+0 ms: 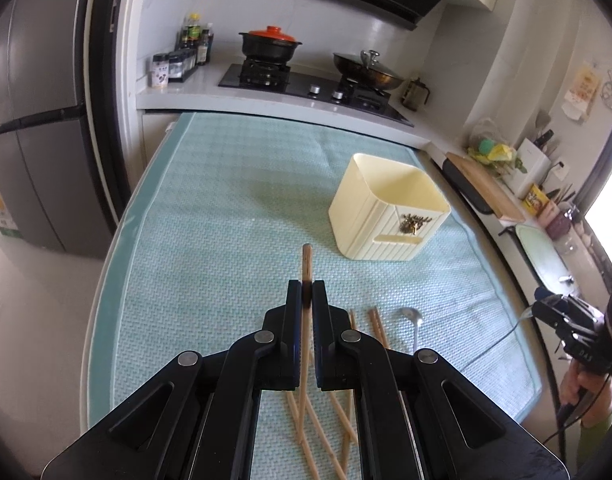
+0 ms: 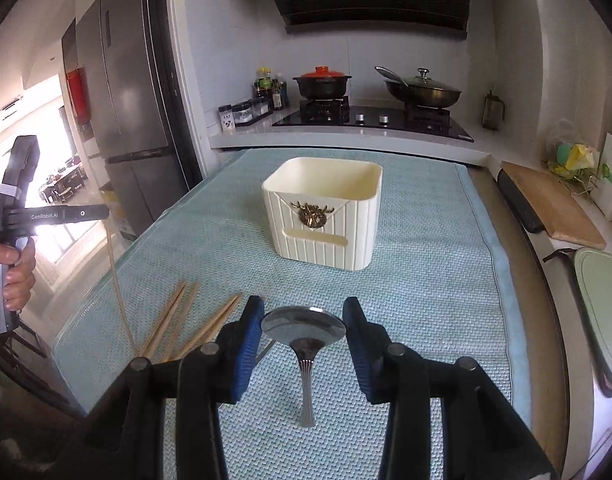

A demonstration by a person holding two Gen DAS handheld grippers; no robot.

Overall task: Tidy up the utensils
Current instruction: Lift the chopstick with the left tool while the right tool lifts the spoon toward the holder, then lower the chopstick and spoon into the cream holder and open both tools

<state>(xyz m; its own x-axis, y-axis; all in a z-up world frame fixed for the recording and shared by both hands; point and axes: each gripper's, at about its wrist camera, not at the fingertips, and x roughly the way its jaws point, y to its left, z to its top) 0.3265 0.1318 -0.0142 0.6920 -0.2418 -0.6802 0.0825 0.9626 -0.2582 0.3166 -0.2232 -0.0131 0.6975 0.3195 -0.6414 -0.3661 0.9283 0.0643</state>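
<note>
Our left gripper (image 1: pixel 307 294) has its jaws pressed together on a single wooden chopstick (image 1: pixel 306 266), a thin pale stick whose squared tip pokes up past the pads while the rest hangs down toward the mat. Our right gripper (image 2: pixel 303 330) has its jaws partly apart, with the bowl of a metal spoon (image 2: pixel 303 328) sitting between the ribbed blue pads; both pads seem to meet the bowl's edges, though we cannot tell for sure. The spoon is shiny steel with a fluted handle, and it looks lifted off the mat. The other chopsticks (image 2: pixel 178 322) lie loose in a scattered bunch on the pale green woven mat (image 2: pixel 426 280). Further back on the mat stands a cream plastic holder (image 2: pixel 326 220), squarish with rounded corners, ribbed sides and a gold emblem on its front
</note>
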